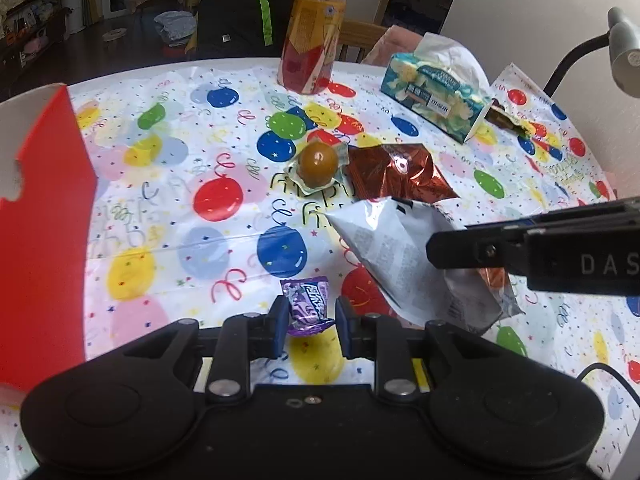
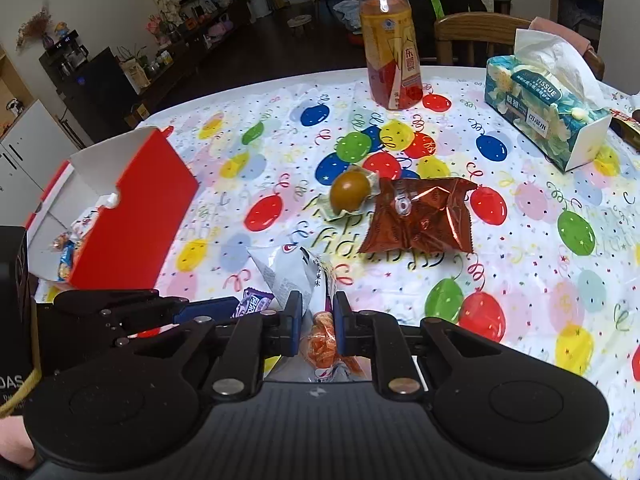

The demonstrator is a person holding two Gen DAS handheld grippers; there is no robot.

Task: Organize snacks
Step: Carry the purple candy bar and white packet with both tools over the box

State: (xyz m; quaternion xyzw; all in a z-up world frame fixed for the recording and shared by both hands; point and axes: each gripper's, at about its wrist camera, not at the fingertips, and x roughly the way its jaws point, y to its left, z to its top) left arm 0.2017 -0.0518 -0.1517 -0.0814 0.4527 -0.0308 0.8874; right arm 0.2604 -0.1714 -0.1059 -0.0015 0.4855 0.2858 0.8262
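My left gripper (image 1: 313,328) is shut on a small purple candy packet (image 1: 308,306) low over the balloon tablecloth; the same packet (image 2: 252,304) shows at its tip in the right wrist view. My right gripper (image 2: 317,320) is shut on a white snack bag (image 2: 296,276) with orange pieces inside, tilted up off the table. That bag (image 1: 400,256) lies right of the left gripper. A red open box (image 2: 132,216) with several snacks inside stands at the left, its red wall (image 1: 48,220) close to the left gripper. A brown wrapped ball (image 1: 318,164) and a red-brown foil packet (image 1: 400,176) lie mid-table.
A tall orange drink bottle (image 2: 390,40) stands at the far edge, a tissue box (image 2: 548,108) at the far right. A grey lamp (image 1: 624,52) hangs over the right side and a wooden chair (image 2: 480,36) is behind the table. The round table edge (image 2: 240,84) curves behind the box.
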